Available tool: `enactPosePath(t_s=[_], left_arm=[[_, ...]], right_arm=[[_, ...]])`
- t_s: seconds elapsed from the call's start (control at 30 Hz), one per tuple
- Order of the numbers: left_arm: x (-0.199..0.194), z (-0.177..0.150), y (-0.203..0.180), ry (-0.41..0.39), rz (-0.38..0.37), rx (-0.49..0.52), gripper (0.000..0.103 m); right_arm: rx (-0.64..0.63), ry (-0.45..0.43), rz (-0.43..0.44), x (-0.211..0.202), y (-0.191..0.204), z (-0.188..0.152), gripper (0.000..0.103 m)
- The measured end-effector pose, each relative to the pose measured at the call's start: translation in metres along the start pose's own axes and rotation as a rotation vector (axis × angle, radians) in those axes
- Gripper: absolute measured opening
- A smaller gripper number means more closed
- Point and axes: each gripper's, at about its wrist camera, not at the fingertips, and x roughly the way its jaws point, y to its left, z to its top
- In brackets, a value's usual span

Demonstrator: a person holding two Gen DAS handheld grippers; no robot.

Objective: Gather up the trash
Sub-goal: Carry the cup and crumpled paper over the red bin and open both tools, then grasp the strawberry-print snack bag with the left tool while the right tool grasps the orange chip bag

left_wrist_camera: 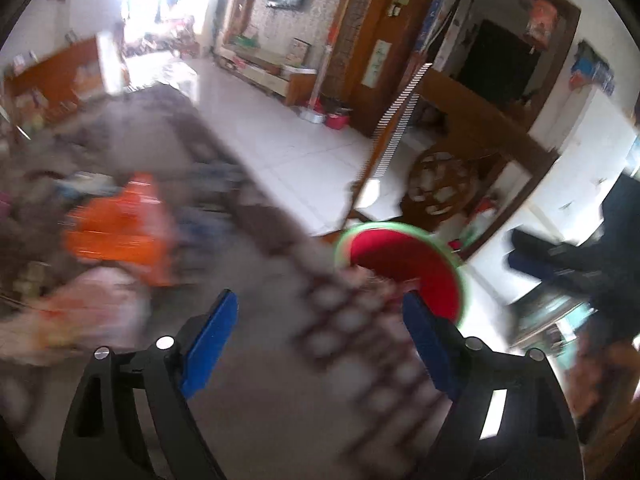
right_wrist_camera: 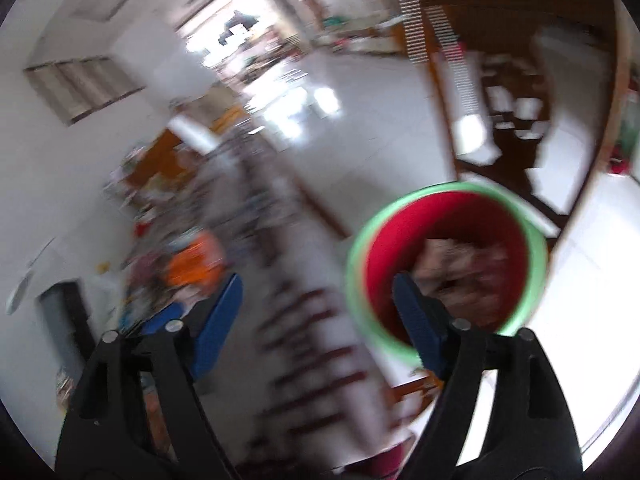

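Note:
Both views are blurred by motion. A red bin with a green rim (left_wrist_camera: 404, 268) stands beside the table's right edge; in the right wrist view the bin (right_wrist_camera: 448, 264) shows crumpled brownish trash (right_wrist_camera: 464, 276) inside. My left gripper (left_wrist_camera: 320, 316) is open and empty above the patterned tablecloth (left_wrist_camera: 280, 360). My right gripper (right_wrist_camera: 316, 304) is open and empty, its right finger in front of the bin's rim. An orange bag (left_wrist_camera: 120, 232) and a pale wrapper (left_wrist_camera: 88, 312) lie on the table at the left; the orange bag also shows in the right wrist view (right_wrist_camera: 192, 264).
The table (right_wrist_camera: 304, 340) runs away from me, cluttered at its left side. White tiled floor (left_wrist_camera: 288, 128) lies to the right. A wooden chair (left_wrist_camera: 440, 188) and a wooden partition (left_wrist_camera: 480, 104) stand beyond the bin.

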Motion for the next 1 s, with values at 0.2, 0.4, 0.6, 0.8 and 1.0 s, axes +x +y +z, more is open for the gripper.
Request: enactPosePath(t_s=[0.2, 0.4, 0.6, 0.8, 1.0], left_arm=[[-0.022, 0.0, 0.051, 0.165, 0.275, 0.316, 0.087], [-0.007, 0.005, 0.1, 0.35, 0.31, 0.423, 0.087], [0.023, 0.014, 0.127, 0.426, 0.225, 0.334, 0.086], [0.044, 0.005, 0.136, 0.484, 0.196, 0.318, 0.069], [0.012, -0.005, 0.138, 0.413, 0.111, 0.2, 0.036]], right_arm=[[-0.035, 0.159, 0.281, 0.026, 0.073, -0.029, 0.085], [-0.176, 0.158, 0.226, 0.032, 0.112, -0.049, 0.085], [-0.095, 0.193, 0.221, 0.036, 0.097, -0.048, 0.085], [-0.106, 0.221, 0.221, 0.042, 0.099, -0.047, 0.085], [-0.126, 0.23, 0.196, 0.043, 0.103, -0.049, 0.085]])
